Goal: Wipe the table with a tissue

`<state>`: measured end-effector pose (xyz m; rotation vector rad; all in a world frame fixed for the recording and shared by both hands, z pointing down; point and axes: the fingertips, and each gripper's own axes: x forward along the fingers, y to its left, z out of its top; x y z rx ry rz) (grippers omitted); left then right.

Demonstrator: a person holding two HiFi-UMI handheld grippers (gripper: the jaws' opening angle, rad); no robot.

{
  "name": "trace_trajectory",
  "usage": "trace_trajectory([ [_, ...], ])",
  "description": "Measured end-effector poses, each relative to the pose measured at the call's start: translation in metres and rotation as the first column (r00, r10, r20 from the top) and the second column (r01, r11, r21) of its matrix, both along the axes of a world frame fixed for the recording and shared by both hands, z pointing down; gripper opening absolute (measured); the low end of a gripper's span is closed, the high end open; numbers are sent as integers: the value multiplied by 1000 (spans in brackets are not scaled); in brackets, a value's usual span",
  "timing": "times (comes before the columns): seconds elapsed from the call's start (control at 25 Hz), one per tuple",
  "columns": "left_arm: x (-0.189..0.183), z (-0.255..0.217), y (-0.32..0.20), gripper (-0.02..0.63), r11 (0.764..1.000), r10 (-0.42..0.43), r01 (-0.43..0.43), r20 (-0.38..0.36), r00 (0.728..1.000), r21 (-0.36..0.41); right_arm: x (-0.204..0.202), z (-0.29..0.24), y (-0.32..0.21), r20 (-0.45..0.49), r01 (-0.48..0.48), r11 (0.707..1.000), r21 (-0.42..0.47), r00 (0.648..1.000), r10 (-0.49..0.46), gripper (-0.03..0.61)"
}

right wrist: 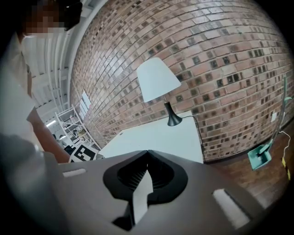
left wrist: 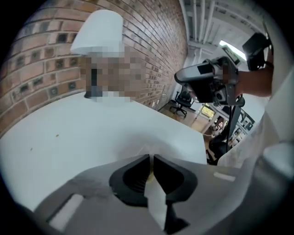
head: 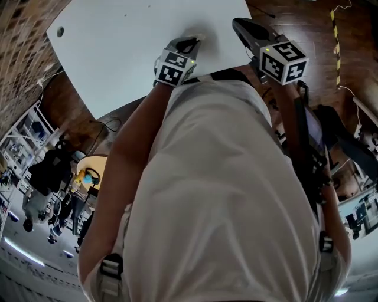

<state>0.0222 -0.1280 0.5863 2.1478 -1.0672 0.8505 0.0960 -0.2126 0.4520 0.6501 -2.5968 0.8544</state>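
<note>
A crumpled white tissue (left wrist: 158,155) lies on the white table (left wrist: 69,137) right at the tips of my left gripper (left wrist: 151,158), whose jaws are pinched shut on it. In the head view the left gripper (head: 194,40) points onto the table (head: 130,53) near its near edge. My right gripper (head: 236,22) hovers beside it to the right, above the table's edge. Its jaws (right wrist: 148,152) meet at the tips with nothing between them. The right gripper (left wrist: 202,78) also shows in the left gripper view, held in the air.
A lamp with a white shade (right wrist: 157,80) and black base (right wrist: 173,120) stands at the table's far end by the brick wall (right wrist: 220,59). A small grommet hole (head: 59,31) marks one table corner. Wooden floor (head: 307,17) surrounds the table; a green dustpan (right wrist: 259,158) leans nearby.
</note>
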Motion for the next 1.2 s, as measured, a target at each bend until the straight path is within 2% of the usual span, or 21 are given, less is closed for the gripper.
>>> trace_trajectory([
  [0.12, 27, 10, -5, 34, 999, 45, -45, 52, 998, -9, 22, 3, 0, -19, -58, 998, -4, 998, 58, 8],
  [0.2, 44, 12, 3, 32, 997, 82, -81, 46, 996, -19, 32, 6, 3, -28, -85, 996, -10, 996, 85, 8],
  [0.32, 70, 13, 19, 32, 983, 182, -181, 23, 983, -39, 40, 11, 7, -32, -101, 995, -21, 994, 100, 8],
  [0.52, 88, 14, 46, 32, 952, 304, -302, 36, 952, -56, 30, 16, 12, -33, -50, 999, -22, 998, 49, 8],
  [0.6, 74, 16, 57, 32, 954, 296, -294, 36, 954, -60, 16, 14, 12, -24, -23, 1000, -19, 999, 23, 8],
  [0.8, 2, 11, 59, 31, 994, 83, -82, 1, 997, -79, -18, 11, 11, -4, 45, 999, -13, 999, -45, 8],
  [0.92, -48, 12, 65, 31, 994, -82, 81, -7, 997, -70, -35, 10, 16, -2, 80, 997, -13, 997, -80, 8],
  [1.0, -82, 13, 73, 31, 981, -185, 185, 3, 983, -62, -45, 11, 22, -3, 99, 995, -13, 995, -99, 8],
  [1.08, -118, 12, 79, 32, 956, -289, 290, 23, 957, -47, -55, 11, 26, -2, 116, 993, -13, 993, -116, 8],
  [1.2, -175, 15, 89, 32, 884, -467, 468, 39, 883, -18, -67, 10, 30, 0, 138, 990, -13, 990, -138, 8],
])
